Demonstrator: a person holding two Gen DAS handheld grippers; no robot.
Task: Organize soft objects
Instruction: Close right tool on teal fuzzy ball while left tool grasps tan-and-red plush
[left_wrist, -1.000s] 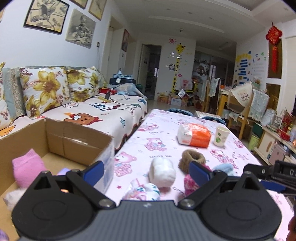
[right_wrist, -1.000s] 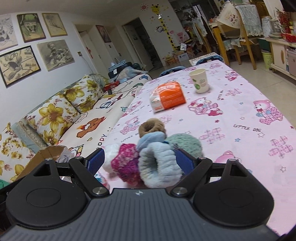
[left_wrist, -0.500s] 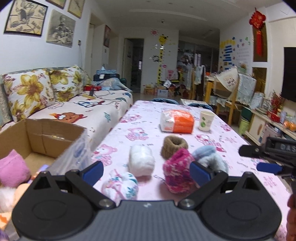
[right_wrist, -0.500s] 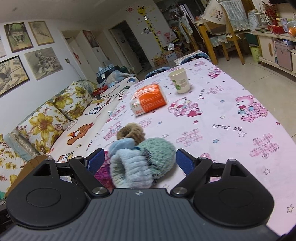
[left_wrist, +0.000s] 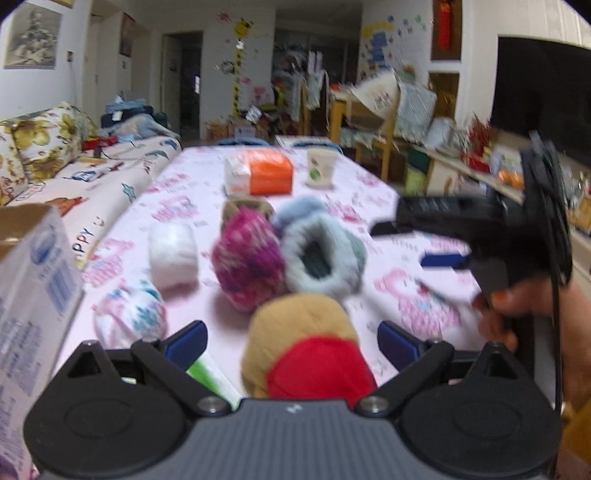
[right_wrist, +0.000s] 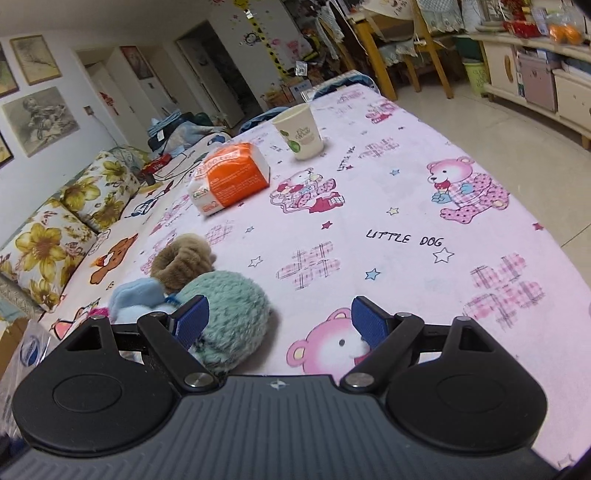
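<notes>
Both grippers gape empty over the tablecloth: left gripper around a tan-and-red roll, apparently untouched though blurred, near the box at the left edge; right gripper beside the teal puff.

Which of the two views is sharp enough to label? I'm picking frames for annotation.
Left wrist view: motion-blurred throughout; the tan-and-red rolled sock and magenta knitted sock ball are smeared. Right wrist view: crisp; the print on the pink cartoon tablecloth and white paper cup reads clearly, with fisheye bending at the edges.
</notes>
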